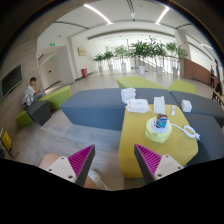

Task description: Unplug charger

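Gripper fingers spread, nothing between them; yellow table ahead; charger's direction cannot be told.

The gripper is held level, its jaws spread wide (magenta pads facing inward), apparently holding nothing.

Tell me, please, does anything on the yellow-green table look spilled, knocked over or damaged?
Nothing stands out. On the yellow-green table, the white boxes and blue container sit upright, with no spill visible. The gripper is open, short of them.
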The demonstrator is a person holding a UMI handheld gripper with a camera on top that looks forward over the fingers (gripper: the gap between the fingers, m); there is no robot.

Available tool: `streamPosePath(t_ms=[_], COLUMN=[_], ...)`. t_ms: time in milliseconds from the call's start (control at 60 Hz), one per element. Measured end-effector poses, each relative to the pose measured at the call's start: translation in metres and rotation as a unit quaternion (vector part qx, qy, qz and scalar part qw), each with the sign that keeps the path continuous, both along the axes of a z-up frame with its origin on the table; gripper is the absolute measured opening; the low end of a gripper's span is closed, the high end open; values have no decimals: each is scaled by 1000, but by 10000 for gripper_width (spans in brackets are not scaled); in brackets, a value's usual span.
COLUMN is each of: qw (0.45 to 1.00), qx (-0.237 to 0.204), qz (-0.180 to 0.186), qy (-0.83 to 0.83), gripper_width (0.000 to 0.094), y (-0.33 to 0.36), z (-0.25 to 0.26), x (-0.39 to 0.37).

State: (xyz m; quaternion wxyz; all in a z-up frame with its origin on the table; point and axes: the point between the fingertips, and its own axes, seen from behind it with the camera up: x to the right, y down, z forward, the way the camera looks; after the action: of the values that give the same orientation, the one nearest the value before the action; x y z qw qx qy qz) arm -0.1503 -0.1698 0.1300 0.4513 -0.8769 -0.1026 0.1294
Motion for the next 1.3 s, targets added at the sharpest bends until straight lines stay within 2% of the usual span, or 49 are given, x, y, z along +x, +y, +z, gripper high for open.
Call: streamPosePath(t_ms=[17, 67, 83, 100, 117, 217, 467, 683, 750, 767, 817, 833, 900, 967, 1100, 1133, 1183, 1233, 1300], qw=[1000, 1000, 1000, 1000, 1000, 999, 989, 986, 987, 988, 986, 984, 983, 985, 985, 986, 984, 982, 983], qx=[2, 7, 9, 10, 10, 7, 34, 51, 55, 55, 83, 90, 110, 105, 108, 119, 118, 132, 122], qz=[-3, -5, -8, -8, -13, -40, -133, -150, -144, -139, -146, -151, -143, -125, -123, -105, -115, -110, -119], qy=[-3, -6, -6, -4, -4, -2, -53, -53, -40, -34, -24, -27, -27, -49, -55, -49, -68, -81, -70], gripper_width=[827, 829, 830, 827, 827, 821, 826, 821, 766, 719, 659, 535, 474, 406, 401, 322, 317, 309, 254], y=[3, 5, 9, 9, 13, 35, 116, 203, 217, 223, 233, 233, 233, 232, 234, 231, 232, 234, 234], z=[2, 1, 3, 2, 3, -3, -28, -74, -85, -91, -93, -93, -92, -90, -87, -83, -85, -84, -83], x=[-18, 4, -14, 7, -11, 19, 115, 149, 140, 140, 144, 149, 147, 145, 145, 131, 134, 134, 134])
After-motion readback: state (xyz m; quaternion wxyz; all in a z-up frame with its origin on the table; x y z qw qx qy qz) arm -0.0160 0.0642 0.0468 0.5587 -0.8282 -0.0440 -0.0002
